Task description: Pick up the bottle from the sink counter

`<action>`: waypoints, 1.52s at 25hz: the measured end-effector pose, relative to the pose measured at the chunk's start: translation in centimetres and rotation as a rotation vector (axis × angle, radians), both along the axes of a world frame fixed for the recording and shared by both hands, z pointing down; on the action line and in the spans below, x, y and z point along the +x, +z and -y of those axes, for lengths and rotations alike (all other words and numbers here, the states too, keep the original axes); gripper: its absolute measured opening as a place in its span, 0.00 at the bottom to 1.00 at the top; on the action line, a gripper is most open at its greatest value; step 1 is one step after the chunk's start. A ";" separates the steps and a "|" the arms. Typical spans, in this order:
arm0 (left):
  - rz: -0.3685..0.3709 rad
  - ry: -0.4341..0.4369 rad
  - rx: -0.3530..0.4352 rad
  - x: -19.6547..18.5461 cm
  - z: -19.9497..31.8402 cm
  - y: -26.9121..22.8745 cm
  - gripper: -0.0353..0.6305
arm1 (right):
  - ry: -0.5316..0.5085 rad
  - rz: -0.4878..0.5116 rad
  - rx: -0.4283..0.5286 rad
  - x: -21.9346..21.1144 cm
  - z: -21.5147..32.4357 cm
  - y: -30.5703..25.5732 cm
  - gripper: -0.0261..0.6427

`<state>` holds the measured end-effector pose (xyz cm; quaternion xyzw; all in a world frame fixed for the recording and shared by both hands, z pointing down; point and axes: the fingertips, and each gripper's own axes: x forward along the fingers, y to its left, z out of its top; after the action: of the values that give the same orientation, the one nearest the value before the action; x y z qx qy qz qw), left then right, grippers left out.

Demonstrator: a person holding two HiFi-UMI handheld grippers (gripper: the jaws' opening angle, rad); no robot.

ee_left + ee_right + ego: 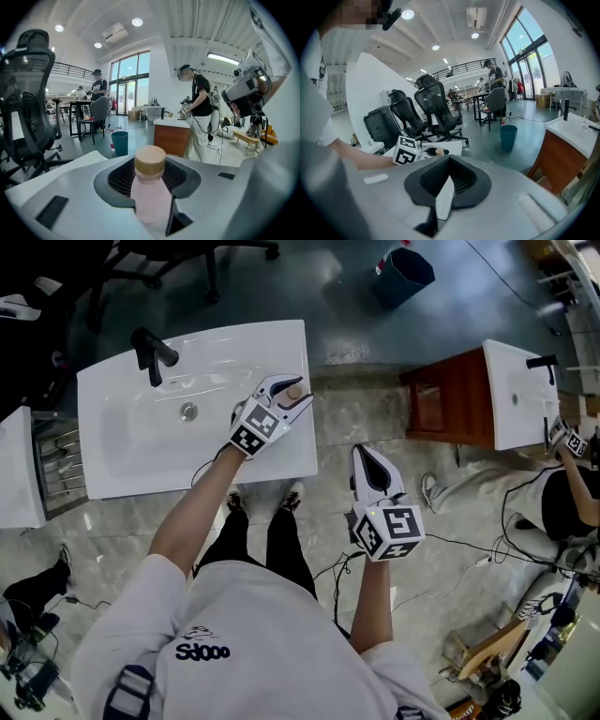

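A pale pink bottle (150, 197) with a tan round cap stands upright between the jaws of my left gripper (151, 187), and both pads lie against its sides. In the head view the bottle's cap (294, 390) shows between the tips of the left gripper (292, 395), over the right part of the white sink counter (281, 451). My right gripper (364, 456) hangs over the floor to the right of the counter, shut and holding nothing. From the right gripper view the jaws (446, 194) meet, and the bottle's cap (439, 151) shows beyond them.
The counter has a basin with a drain (188, 412) and a black faucet (150, 351). A wooden cabinet with another sink (459, 395) stands at the right, with a person beside it. A teal bin (403, 273), office chairs and floor cables surround the spot.
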<state>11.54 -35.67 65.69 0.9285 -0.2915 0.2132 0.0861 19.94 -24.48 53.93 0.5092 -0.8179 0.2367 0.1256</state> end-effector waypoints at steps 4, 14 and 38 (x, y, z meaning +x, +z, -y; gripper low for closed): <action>0.002 -0.005 0.040 0.0 0.1 -0.4 0.23 | -0.006 0.011 -0.016 -0.1 -0.3 0.1 0.05; 0.028 -0.021 0.019 -0.6 -0.5 -0.2 0.22 | 0.035 0.025 -0.009 0.9 -0.3 -0.6 0.05; -0.078 -0.110 0.093 -6.7 -3.7 -13.9 0.22 | -0.011 -0.067 0.187 -2.2 0.3 -9.4 0.05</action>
<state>4.80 -32.01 51.76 0.9217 -0.3482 0.1579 0.0659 17.70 -24.79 44.53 0.5217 -0.8346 0.1414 0.1062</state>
